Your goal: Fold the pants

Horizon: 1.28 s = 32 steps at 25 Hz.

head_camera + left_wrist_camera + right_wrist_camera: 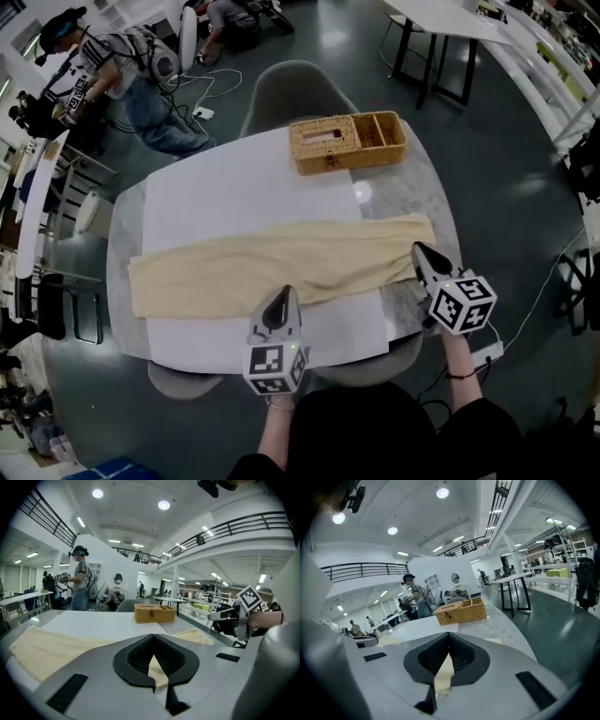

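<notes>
The cream pants (281, 258) lie flat in a long band across the white sheet (234, 192) on the round table (412, 187). My left gripper (284, 292) is over the band's near edge, about midway along, with its jaws together and nothing between them. My right gripper (418, 249) is at the band's right end, also shut and empty. In the left gripper view the cream cloth (56, 648) spreads out to the left of the shut jaws. In the right gripper view cloth shows only under the jaw tips (443, 672).
A wicker basket (347, 141) with compartments stands at the table's far side, also in both gripper views (154, 612) (461, 611). A grey chair (295, 89) is behind the table. A person (122, 75) stands at the far left. Other tables stand at the back right.
</notes>
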Each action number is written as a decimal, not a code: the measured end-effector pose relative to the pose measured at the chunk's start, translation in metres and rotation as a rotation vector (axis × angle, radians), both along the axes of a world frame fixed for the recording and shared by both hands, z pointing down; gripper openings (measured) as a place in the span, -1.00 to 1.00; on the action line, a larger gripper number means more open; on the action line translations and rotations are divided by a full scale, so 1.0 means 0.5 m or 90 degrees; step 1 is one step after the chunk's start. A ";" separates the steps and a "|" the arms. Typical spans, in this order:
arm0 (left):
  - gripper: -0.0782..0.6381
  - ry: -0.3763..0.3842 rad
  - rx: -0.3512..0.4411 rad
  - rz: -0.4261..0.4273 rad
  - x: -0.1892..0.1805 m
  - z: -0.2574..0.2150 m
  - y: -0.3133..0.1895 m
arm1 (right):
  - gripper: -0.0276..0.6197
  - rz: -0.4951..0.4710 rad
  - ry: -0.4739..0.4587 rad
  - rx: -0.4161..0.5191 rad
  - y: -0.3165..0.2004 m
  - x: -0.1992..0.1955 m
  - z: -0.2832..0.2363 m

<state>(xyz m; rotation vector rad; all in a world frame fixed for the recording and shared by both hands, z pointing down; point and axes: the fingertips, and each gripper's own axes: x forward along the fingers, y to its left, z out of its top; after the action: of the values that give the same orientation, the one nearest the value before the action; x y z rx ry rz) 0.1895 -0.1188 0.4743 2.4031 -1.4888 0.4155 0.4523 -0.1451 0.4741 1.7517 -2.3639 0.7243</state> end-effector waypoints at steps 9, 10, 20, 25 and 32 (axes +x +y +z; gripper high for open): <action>-0.74 -0.007 -0.047 0.102 0.067 0.073 -0.032 | -0.87 0.099 0.039 -0.128 -0.013 0.101 0.140; -0.74 -0.007 -0.049 0.108 0.073 0.078 -0.032 | -0.87 0.106 0.045 -0.142 -0.013 0.114 0.154; -0.74 -0.009 -0.069 0.125 0.087 0.100 -0.043 | -0.39 0.127 0.064 -0.225 -0.029 0.168 0.238; -0.74 -0.013 -0.083 0.128 0.093 0.115 -0.035 | -0.26 0.122 0.061 -0.253 -0.043 0.172 0.269; -0.74 -0.013 -0.089 0.120 0.092 0.119 -0.029 | -0.26 0.112 0.066 -0.289 -0.049 0.173 0.300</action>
<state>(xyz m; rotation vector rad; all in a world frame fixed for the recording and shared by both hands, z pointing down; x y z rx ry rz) 0.2354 -0.1335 0.5338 2.4413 -1.2011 0.5683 0.5390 -0.1699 0.6242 1.7509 -1.8090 1.0639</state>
